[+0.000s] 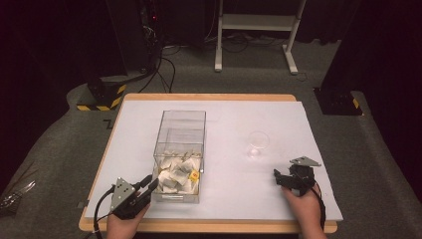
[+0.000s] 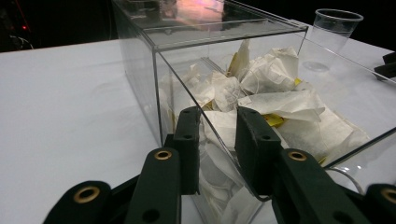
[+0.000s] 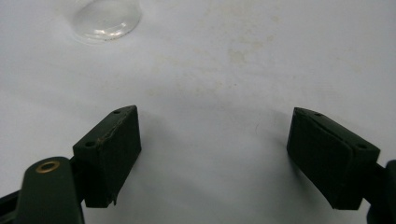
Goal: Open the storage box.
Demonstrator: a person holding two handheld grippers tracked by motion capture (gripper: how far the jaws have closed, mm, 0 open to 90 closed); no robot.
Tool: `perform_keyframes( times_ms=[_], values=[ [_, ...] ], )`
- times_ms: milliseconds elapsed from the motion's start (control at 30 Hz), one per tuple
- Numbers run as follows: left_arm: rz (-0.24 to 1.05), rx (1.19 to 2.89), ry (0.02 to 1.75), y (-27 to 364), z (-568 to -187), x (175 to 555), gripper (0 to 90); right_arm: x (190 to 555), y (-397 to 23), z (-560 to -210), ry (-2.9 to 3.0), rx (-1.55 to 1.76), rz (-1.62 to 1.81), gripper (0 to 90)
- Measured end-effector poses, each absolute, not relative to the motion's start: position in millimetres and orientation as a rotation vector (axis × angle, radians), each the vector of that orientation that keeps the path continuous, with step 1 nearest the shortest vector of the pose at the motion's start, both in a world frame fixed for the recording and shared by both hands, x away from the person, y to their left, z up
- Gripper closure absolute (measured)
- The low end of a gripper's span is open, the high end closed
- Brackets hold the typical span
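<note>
The tea bags [image 2: 280, 105] lie heaped in the clear box [image 2: 154, 74], straight ahead of the left claw [image 2: 219, 149], whose jaws straddle the box's near wall, released. They look light, soft and tearable; best pinched by a paper corner. The right claw [image 3: 215, 154] gapes wide over bare desk [image 3: 243, 56], with the plastic cup [image 3: 106, 19] just beyond it.

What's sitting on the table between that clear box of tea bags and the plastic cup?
Nothing: in the high view, only bare white tabletop separates the clear box from the plastic cup.
</note>
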State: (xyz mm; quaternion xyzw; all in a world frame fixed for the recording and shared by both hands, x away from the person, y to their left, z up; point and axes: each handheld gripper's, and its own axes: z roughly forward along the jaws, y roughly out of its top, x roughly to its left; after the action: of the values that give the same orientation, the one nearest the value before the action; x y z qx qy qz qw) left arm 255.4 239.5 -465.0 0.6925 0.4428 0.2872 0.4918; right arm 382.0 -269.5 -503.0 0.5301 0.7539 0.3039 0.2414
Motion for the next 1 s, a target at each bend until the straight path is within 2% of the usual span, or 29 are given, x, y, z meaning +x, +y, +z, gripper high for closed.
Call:
perform_keyframes(
  times_ms=[600, 1000],
  values=[
    [0.703, 1.696, 1.064, 239.5, -464.0, 253.8, 70.5, 381.9, -269.4, -502.9, 2.062, 1.449, 0.831, 17.4],
    [0.697, 1.664, 1.047, 243.4, -461.1, 253.5, 62.5, 382.0, -269.4, -502.9, 2.062, 1.449, 0.831, 17.4]
  ],
)
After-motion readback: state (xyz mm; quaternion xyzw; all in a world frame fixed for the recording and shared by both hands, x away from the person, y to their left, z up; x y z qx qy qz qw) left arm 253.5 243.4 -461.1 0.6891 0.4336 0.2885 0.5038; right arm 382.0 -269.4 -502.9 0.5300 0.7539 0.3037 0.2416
